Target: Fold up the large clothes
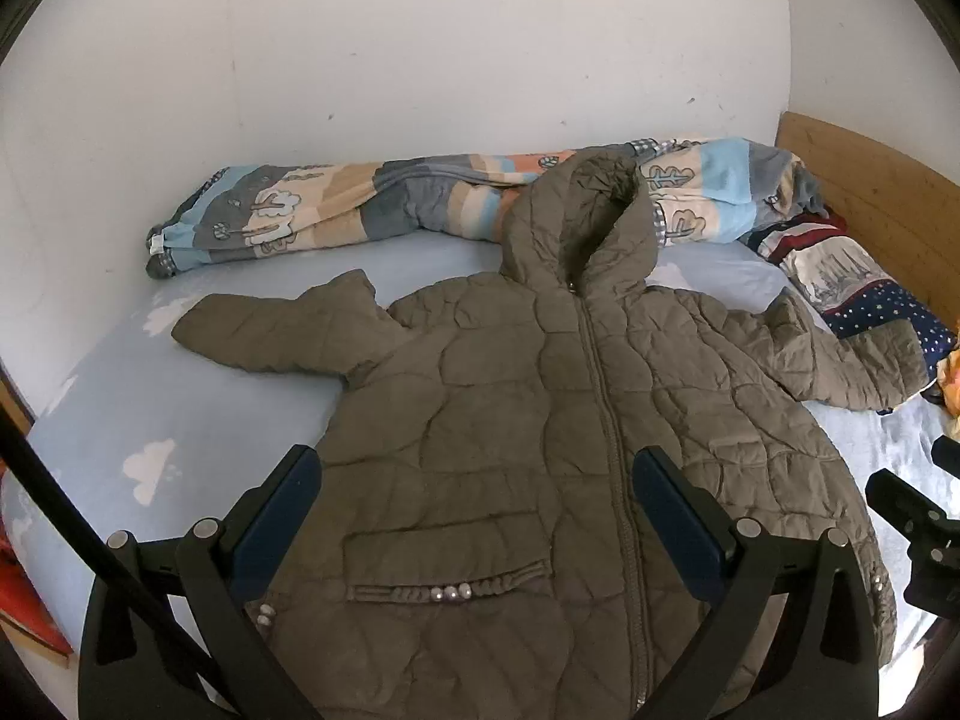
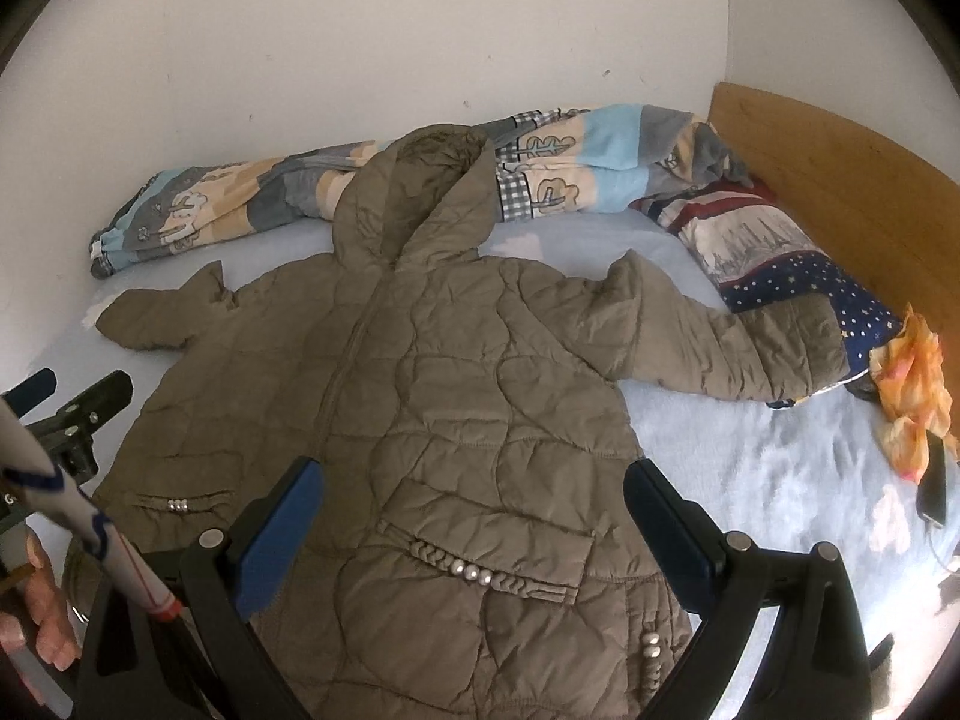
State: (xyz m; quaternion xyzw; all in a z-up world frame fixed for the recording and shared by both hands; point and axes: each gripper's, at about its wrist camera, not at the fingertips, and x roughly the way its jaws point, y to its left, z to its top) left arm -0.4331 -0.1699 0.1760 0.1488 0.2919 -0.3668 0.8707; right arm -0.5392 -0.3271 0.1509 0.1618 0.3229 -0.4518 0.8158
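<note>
As seen from the left wrist, a jacket is laid flat, front up and zipped, on the bed, with both sleeves spread sideways and the hood pointing far toward the wall. The left gripper is held spread wide above the near part of the jacket, and nothing is pinched between its blue pads. A rolled quilt is lying along the far wall, touched by the hood. A pillow is seen at far right, partly covered by the right sleeve.

From the right wrist, the jacket is seen filling the middle of the bed. The right gripper is likewise held spread wide over the near hem, empty. An orange cloth is lying at the right, beside the pillow. A hand is visible at the near left edge.
</note>
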